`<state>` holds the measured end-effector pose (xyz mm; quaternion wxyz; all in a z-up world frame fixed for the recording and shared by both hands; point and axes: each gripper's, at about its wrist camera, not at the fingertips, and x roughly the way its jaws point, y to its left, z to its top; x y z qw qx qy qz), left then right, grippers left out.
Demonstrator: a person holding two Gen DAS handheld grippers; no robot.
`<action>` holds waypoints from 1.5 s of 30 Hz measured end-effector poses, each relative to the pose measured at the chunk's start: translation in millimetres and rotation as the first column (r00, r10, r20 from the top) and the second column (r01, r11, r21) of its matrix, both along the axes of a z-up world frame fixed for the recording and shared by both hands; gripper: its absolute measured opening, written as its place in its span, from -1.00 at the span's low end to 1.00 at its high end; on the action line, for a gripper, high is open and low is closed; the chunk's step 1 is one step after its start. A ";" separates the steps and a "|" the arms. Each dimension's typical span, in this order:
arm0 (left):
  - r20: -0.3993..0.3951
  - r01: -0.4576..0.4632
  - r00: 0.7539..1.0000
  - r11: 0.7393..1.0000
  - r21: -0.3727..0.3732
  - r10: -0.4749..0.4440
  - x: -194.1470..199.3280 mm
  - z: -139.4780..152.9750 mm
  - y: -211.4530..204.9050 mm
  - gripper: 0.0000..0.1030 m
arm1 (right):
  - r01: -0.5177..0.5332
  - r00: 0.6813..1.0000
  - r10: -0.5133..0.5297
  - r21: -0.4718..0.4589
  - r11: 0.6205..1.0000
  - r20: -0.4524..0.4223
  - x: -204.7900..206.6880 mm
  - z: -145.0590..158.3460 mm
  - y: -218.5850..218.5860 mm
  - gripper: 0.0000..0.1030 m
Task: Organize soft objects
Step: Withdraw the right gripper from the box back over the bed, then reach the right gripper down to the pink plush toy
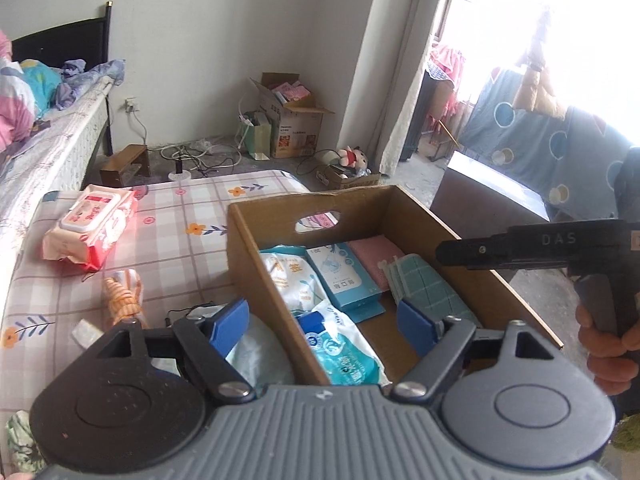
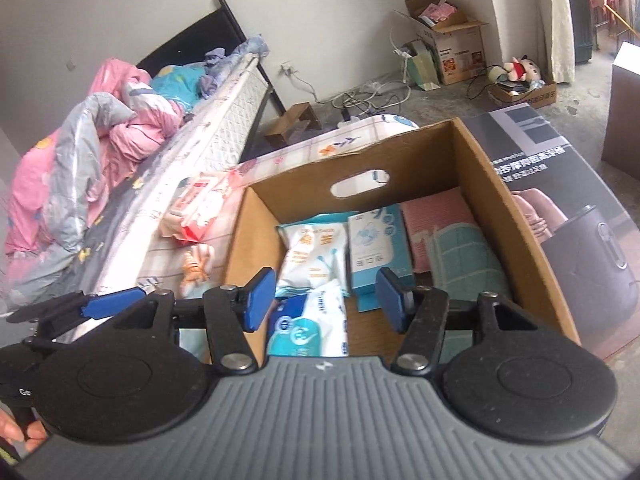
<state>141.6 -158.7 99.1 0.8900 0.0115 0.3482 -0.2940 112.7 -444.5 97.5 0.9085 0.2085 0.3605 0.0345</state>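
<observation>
I am holding the left tool (image 1: 324, 330) spread wide and empty above the near-left corner of the cardboard box (image 1: 256, 264), one pad outside the wall and one over the interior; the right tool (image 2: 326, 300) is likewise spread and carrying nothing, hovering over the box's near end. Inside the box I am seeing a white cotton-swab bag (image 2: 314, 254), a blue mask box (image 2: 378, 248), a blue-and-white wipes pack (image 2: 310, 330), a pink cloth (image 2: 434, 216) and a folded teal towel (image 2: 468, 256), all lying flat and packed side by side. Still outside, on the checked mattress (image 1: 192, 208), I am tracking the pink wipes pack (image 1: 92, 226) and, nearer the box, an orange striped cloth bundle (image 1: 124, 298). I am judging the pink pack as the heaviest item (moist contents, slick film wrap): it is likely deforming under pressure, so I am planning to pinch across its short width beside the rigid flip lid, not on a loose film end. I am expecting the striped bundle to be light and limp; gripping its thickest knotted middle should keep it from unfolding. A pale soft packet (image 1: 256, 350) is lying just outside the box wall under the left tool, partly hidden.
</observation>
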 end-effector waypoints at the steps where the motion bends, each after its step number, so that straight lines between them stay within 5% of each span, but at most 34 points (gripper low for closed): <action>1: 0.008 -0.016 1.000 1.000 -0.003 0.016 -2.6 1.8 10.0 0.61 | -0.010 1.000 0.010 0.010 1.000 0.005 -0.6 3.1 5.9 0.18; 8: 0.066 -0.155 0.986 0.988 0.021 0.153 -15.3 5.7 81.7 0.68 | -0.130 0.991 0.128 0.050 0.990 0.029 6.5 23.2 63.9 0.24; 21: -0.001 -0.396 0.918 0.916 0.061 0.397 -38.5 -18.4 210.9 0.68 | -0.324 0.946 0.321 0.116 0.939 0.045 25.5 30.5 165.9 0.29; 31: 0.009 -0.394 0.918 0.909 0.135 0.397 -69.6 -44.2 222.4 0.67 | -0.418 0.900 0.436 0.266 0.869 -0.009 36.0 -14.2 240.8 0.30; 45: -0.101 -0.456 0.868 0.861 0.223 0.486 -98.8 -79.4 260.7 0.54 | -0.546 0.791 0.609 0.384 0.745 -0.058 54.3 -71.0 354.7 0.20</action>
